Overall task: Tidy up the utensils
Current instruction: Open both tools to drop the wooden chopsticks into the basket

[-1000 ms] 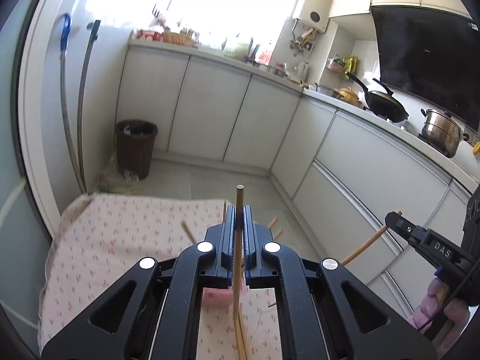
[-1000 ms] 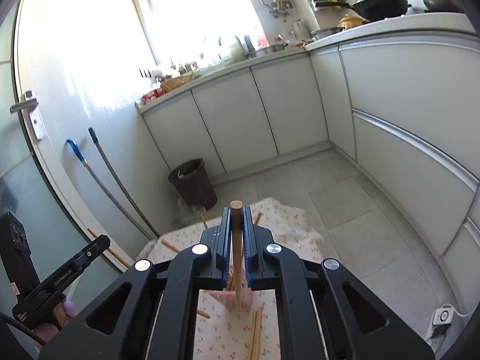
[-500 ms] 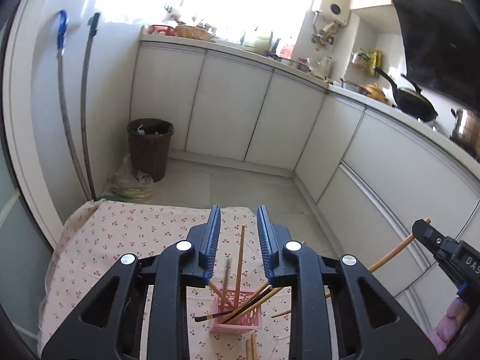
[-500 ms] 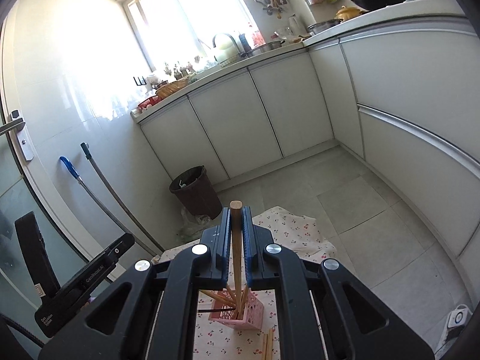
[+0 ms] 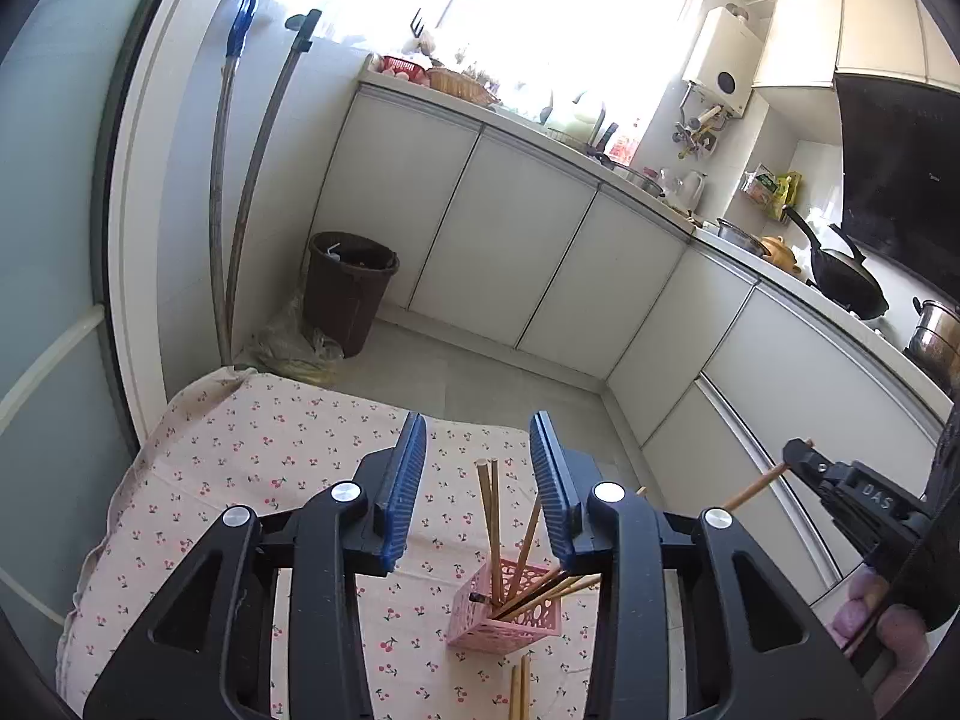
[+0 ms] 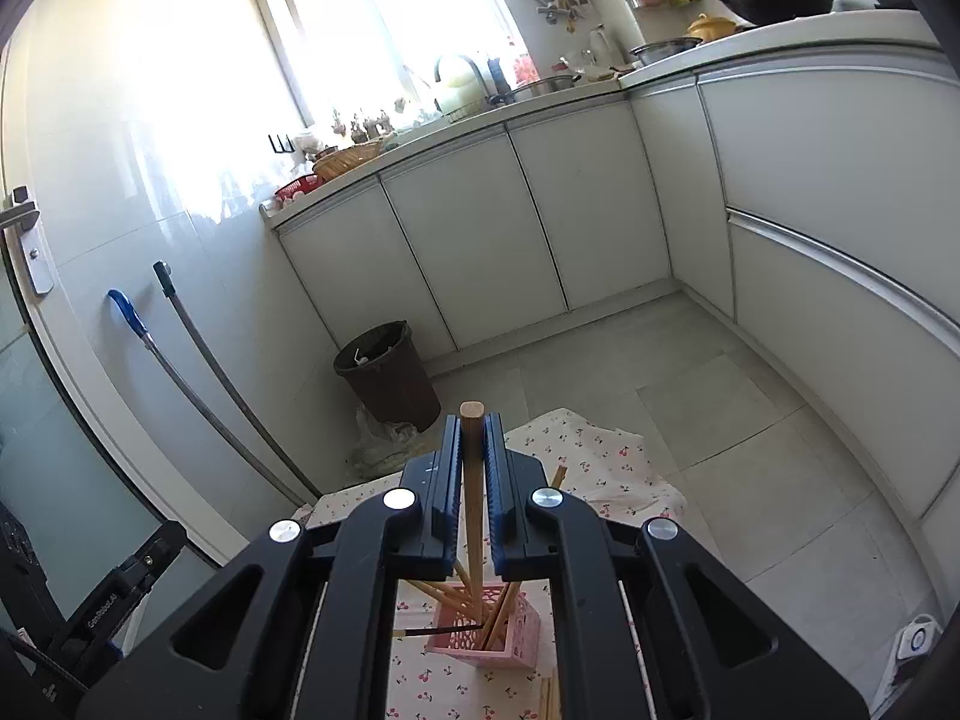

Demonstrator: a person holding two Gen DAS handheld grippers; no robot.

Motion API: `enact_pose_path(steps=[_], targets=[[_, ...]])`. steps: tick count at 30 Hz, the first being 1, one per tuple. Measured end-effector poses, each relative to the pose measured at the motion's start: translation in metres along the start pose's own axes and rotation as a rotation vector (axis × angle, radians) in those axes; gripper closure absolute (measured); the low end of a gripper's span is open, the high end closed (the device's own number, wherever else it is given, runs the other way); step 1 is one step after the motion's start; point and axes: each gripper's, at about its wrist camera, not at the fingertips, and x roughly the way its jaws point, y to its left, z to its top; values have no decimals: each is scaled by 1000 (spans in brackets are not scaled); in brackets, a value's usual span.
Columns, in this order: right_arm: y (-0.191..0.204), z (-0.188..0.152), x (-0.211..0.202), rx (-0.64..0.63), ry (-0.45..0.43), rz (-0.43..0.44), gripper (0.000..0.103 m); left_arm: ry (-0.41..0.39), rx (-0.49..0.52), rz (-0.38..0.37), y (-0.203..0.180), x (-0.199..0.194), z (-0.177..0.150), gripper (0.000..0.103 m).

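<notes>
While both claws hang above the cherry-print surface (image 5: 252, 450):
Left claw (image 5: 478, 483): jaws spread, just opened, nothing between the pads.
Right claw (image 6: 472, 480): pinching one wooden chopstick (image 6: 473, 480) upright.
Pink basket (image 5: 510, 615): toward the surface's near edge, holding several leaning chopsticks (image 5: 489, 516).
Loose chopsticks (image 5: 519, 687): lying at the near edge.

Bright daylight floods through a large window (image 6: 384, 18) above a white L-shaped run of flat-fronted kitchen cabinets (image 5: 498, 240). The pale grey tiled floor (image 6: 690, 396) holds a dark brown plastic waste bin (image 5: 348, 291). Two long-handled mops (image 5: 240, 180) lean against the glossy white wall (image 6: 150, 138).
</notes>
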Motion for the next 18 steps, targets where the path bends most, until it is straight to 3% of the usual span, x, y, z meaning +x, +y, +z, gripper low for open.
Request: enact_pose_path(steps=[7,16,18], targets=[[15,-18,32,-20,60,15,90,74,26,-2,0,16,-12,66],[27,-33,15,-123,81,-45,89,97,83,-11,-13,9,-23,55],[26,-40,11,-141,96,-65,80,109,112,-1,-19,8,-29,52]])
